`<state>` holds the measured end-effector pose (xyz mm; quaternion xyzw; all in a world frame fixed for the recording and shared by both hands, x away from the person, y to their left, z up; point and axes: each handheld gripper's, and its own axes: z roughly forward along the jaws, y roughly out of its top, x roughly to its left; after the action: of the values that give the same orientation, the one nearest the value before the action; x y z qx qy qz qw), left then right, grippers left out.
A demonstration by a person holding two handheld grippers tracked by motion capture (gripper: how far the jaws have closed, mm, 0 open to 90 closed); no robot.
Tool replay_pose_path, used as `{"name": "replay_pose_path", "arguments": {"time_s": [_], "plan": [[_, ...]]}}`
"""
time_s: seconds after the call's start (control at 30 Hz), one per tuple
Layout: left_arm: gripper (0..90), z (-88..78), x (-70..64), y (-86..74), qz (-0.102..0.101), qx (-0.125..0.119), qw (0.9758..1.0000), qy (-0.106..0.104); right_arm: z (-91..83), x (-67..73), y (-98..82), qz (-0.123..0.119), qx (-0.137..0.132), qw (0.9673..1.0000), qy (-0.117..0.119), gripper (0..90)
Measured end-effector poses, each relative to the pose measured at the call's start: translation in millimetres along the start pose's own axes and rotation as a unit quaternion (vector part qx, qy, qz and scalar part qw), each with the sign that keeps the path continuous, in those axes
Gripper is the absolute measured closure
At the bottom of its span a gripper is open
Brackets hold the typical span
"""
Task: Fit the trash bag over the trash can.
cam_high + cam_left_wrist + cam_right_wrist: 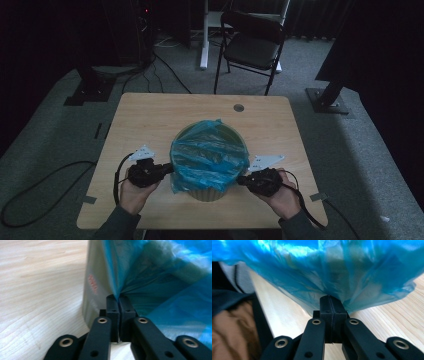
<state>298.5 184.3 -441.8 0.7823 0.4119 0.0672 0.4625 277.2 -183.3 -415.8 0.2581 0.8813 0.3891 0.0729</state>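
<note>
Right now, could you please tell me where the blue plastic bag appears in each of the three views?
High view: the blue plastic bag sits at the centre of the table, draped over the round bin, between the left tongs and right tongs.
Left gripper view: upper right, pinched at the closed jaws.
Right gripper view: across the top, pinched at the closed jaws.
Shared landmark: the pale wooden table.

The high view looks forward and down over the whole table (150, 115); each gripper view rides low and close, facing inward from opposite sides, and all three share the blue bag (207, 157) (162, 290) (324, 267)
</note>
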Motion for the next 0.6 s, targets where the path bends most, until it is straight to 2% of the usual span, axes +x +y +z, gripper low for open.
{"name": "replay_pose_path", "arguments": {"time_s": [0.07, 0.1, 0.13, 0.23, 0.3, 0.37, 0.4, 0.5, 0.6], "plan": [[89.3, 3.4, 3.1, 0.0, -0.006, 0.0, 1.0, 0.003, -2.5, 1.6, 0.4, -0.002, -0.005, 1.0, 0.005, 90.0], [89.2, 4.6, 3.2, 0.3, -0.004, 0.001, 0.9999, 0.013, -2.6, 1.8, 0.2, -0.003, -0.004, 1.0, 0.006, 90.0], [89.1, 4.8, 2.7, 0.9, -0.003, 0.001, 0.9998, 0.019, -1.5, 1.5, 0.1, -0.002, 0.001, 1.0, 0.0, 90.0], [86.5, 2.2, -1.4, 0.5, 0.007, -0.005, 0.9997, 0.022, 8.5, -1.6, -1.6, -0.009, 0.038, 0.9986, -0.037, 90.0], [84.9, 0.8, -1.8, -1.2, 0.011, -0.005, 0.9997, 0.022, 11.6, -4.1, -3.4, -0.001, 0.043, 0.9982, -0.041, 90.0], [85.4, 1.3, -1.0, -1.7, 0.01, -0.002, 0.9996, 0.025, 11.7, -5.2, -3.8, 0.002, 0.042, 0.9983, -0.041, 90.0], [85.4, 4.2, 3.6, -2.2, 0.004, 0.003, 0.9995, 0.031, 10.9, -5.5, -3.7, 0.006, 0.04, 0.9983, -0.042, 90.0], [86.1, 5.9, 10.8, -0.5, -0.013, 0.001, 0.9992, 0.037, 4.2, -10.5, -3.7, 0.019, 0.03, 0.998, -0.052, 90.0], [83.8, 3.8, 16.0, 1.3, -0.019, -0.004, 0.9991, 0.038, 0.2, -15.1, -5.5, 0.028, 0.028, 0.9977, -0.055, 90.0]]}}
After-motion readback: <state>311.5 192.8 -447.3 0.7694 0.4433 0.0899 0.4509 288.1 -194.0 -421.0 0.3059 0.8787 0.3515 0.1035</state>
